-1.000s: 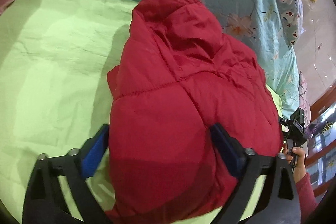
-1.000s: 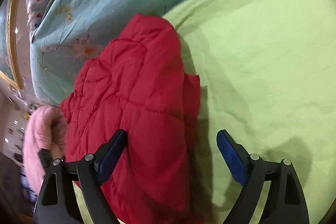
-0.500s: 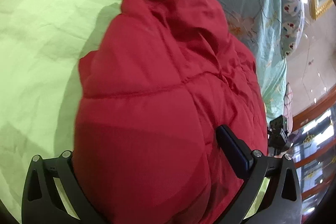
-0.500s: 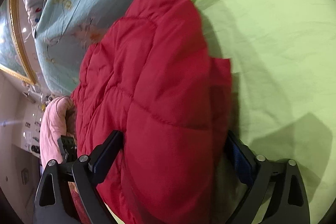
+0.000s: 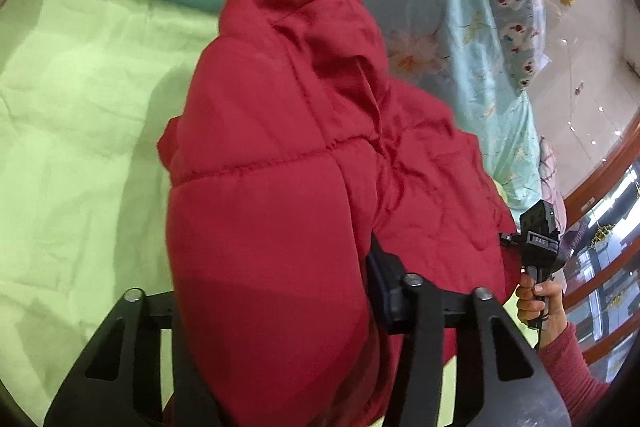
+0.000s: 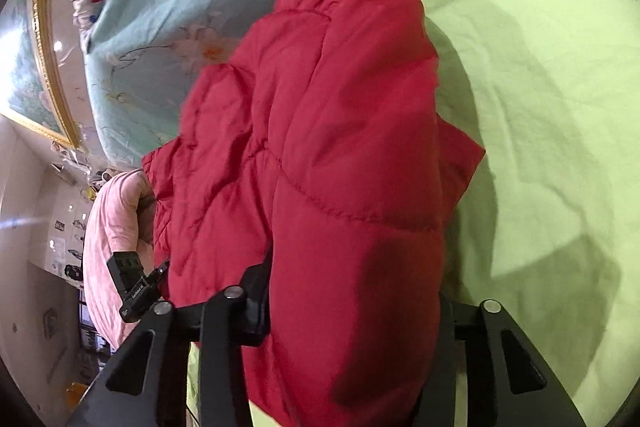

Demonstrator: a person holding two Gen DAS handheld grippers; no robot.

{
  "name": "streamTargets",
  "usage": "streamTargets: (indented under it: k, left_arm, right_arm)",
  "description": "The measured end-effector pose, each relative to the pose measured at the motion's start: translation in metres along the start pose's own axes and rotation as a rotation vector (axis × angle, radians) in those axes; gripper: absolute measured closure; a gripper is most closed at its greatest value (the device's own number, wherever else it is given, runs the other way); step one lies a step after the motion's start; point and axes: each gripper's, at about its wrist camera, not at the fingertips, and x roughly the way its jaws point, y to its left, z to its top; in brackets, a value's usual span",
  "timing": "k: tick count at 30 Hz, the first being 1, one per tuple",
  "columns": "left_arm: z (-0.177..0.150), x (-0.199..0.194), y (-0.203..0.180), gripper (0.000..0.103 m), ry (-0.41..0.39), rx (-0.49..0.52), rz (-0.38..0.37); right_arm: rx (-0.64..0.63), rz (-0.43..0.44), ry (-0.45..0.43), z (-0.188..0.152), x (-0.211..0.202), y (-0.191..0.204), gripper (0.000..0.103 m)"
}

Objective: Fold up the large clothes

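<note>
Gripping the red padded jacket (image 5: 280, 187) on the green bed sheet (image 5: 72, 115), the left gripper (image 5: 272, 291) and right gripper (image 6: 352, 311) each have jaws closed on a thick near-edge fold; it looks soft, light, puffy and slippery, so deep bites at quilted seams seem safest.

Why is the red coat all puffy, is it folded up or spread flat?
Folded up. The red coat sits bunched in a thick bundle on the green sheet, squeezed by both grippers.
</note>
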Motion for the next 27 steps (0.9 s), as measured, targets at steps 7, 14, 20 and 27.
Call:
streamTargets:
  k: [7, 14, 20, 27]
  left_arm:
    - [-0.021, -0.05, -0.028, 0.06, -0.034, 0.038, -0.019]
    - [-0.083, -0.106, -0.041, 0.06, -0.032, 0.039, -0.045]
    - [-0.125, -0.135, -0.04, 0.06, -0.038, 0.021, -0.054]
    - [-0.146, -0.135, -0.025, 0.059, -0.019, -0.002, -0.018]
  right_arm:
    - [-0.068, 0.029, -0.005, -0.038, -0.033, 0.03, 0.067]
    - [-0.093, 0.059, 0.01, -0.105, -0.064, 0.043, 0.067]
    - [-0.067, 0.086, 0.009, -0.148, -0.074, 0.037, 0.066]
    - [-0.035, 0.083, 0.005, -0.162, -0.069, 0.035, 0.065]
